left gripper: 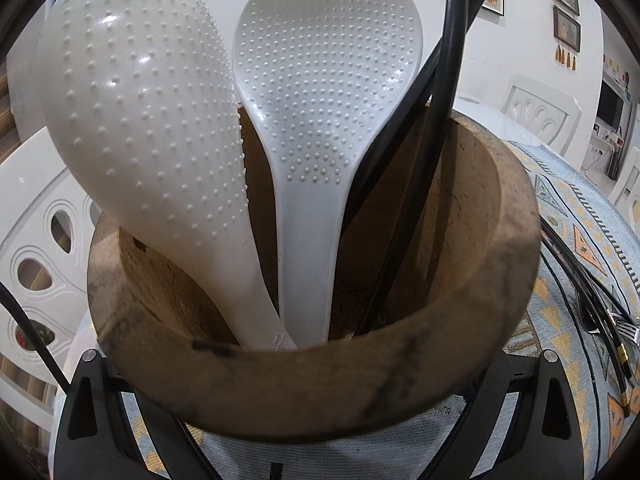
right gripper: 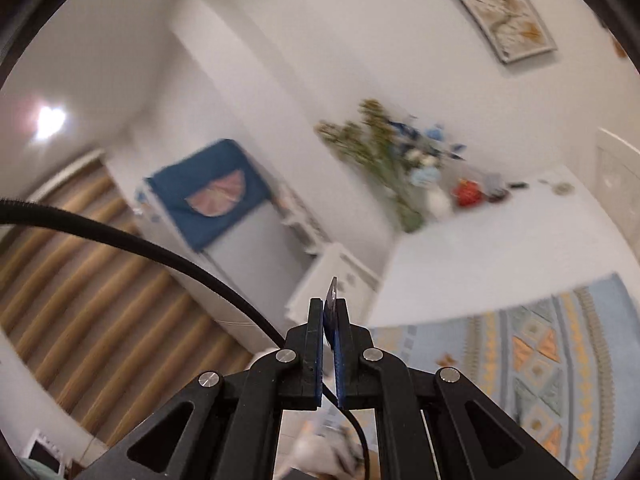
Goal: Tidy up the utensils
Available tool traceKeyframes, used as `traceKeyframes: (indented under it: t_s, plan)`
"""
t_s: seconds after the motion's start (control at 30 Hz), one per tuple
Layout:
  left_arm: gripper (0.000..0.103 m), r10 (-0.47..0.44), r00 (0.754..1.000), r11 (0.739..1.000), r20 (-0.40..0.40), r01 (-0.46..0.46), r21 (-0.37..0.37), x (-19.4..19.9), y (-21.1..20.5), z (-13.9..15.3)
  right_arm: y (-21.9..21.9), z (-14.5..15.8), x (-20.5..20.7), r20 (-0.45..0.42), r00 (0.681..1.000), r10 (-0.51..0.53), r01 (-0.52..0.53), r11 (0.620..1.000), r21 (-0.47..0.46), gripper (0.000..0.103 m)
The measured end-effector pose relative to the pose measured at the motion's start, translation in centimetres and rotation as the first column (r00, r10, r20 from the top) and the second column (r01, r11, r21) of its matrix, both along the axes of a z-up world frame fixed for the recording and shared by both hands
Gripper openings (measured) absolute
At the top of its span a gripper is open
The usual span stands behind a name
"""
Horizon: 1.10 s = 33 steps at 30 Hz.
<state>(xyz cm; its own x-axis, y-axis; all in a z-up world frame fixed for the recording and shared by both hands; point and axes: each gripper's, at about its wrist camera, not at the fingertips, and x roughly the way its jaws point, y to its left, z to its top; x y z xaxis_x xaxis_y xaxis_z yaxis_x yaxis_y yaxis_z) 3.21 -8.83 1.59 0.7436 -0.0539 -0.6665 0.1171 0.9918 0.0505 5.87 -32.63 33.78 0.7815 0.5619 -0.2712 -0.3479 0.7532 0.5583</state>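
Black tongs (right gripper: 330,312); blue pads (right gripper: 339,360); silver screws; black cable (right gripper: 120,240).

Home dining and living area.
Patterned tablecloth (left gripper: 580,240) on the table, white carved chairs (left gripper: 540,104) around it, framed pictures (left gripper: 566,26) on white walls, a flower vase (right gripper: 400,168), striped curtains (right gripper: 100,280), a screen (left gripper: 610,104) beyond.
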Motion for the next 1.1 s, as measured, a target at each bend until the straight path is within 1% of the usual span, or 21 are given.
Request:
traceKeyframes:
  t_s: [0.1, 0.17, 0.23, 0.27, 0.37, 0.47, 0.6, 0.7, 0.8, 0.9, 1.1]
  plan:
    - [0.096, 0.0, 1.0, 1.0, 0.0, 0.0, 0.0, 0.0, 0.0, 0.0, 2.2, 0.5, -0.3, 0.017, 0.997, 0.07, -0.07, 0.998, -0.007, 0.004]
    - [0.096, 0.0, 1.0, 1.0, 0.0, 0.0, 0.0, 0.0, 0.0, 0.0, 4.0, 0.1, -0.3, 0.009, 0.994, 0.106, -0.105, 0.994, -0.036, 0.004]
    - [0.096, 0.0, 1.0, 1.0, 0.0, 0.0, -0.001, -0.1, 0.0, 0.0, 5.2, -1.1, -0.1, -0.013, 0.991, 0.13, -0.131, 0.989, -0.064, 0.004]
    - [0.096, 0.0, 1.0, 1.0, 0.0, 0.0, 0.0, 0.1, -0.1, 0.0, 6.0, -1.9, 0.0, -0.038, 0.988, 0.147, -0.149, 0.986, -0.076, 0.004]
    - [0.096, 0.0, 1.0, 1.0, 0.0, 0.0, -0.001, 0.1, -0.1, 0.0, 7.4, -4.4, 0.7, -0.099, 0.979, 0.179, -0.187, 0.979, -0.082, 0.004]
    - [0.096, 0.0, 1.0, 1.0, -0.001, 0.0, -0.001, 0.1, -0.1, 0.0, 8.3, -7.2, 1.2, -0.158, 0.968, 0.195, -0.213, 0.971, -0.106, 0.004]
    - [0.096, -0.001, 1.0, 1.0, 0.001, 0.001, -0.002, -0.1, -0.1, 0.0, 9.1, -9.9, 1.3, -0.212, 0.954, 0.213, -0.241, 0.964, -0.113, 0.004]
    - [0.096, -0.001, 1.0, 1.0, 0.0, 0.001, -0.004, -0.3, -0.1, 0.0, 9.5, -11.5, 1.5, -0.254, 0.946, 0.204, -0.243, 0.961, -0.134, 0.004]
    - [0.096, 0.0, 1.0, 1.0, 0.0, 0.0, -0.003, -0.5, -0.2, 0.0, 9.2, -11.9, 1.5, -0.274, 0.94, 0.203, -0.243, 0.963, -0.12, 0.004]
    - [0.096, -0.001, 1.0, 1.0, -0.001, 0.001, -0.003, -0.5, -0.1, 0.0, 8.2, -10.9, 1.5, -0.249, 0.953, 0.171, -0.207, 0.97, -0.13, 0.004]
    - [0.097, -0.001, 1.0, 1.0, -0.001, 0.001, -0.003, -0.7, -0.2, 0.0, 5.2, -9.5, 1.2, -0.233, 0.967, 0.102, -0.134, 0.983, -0.127, 0.004]
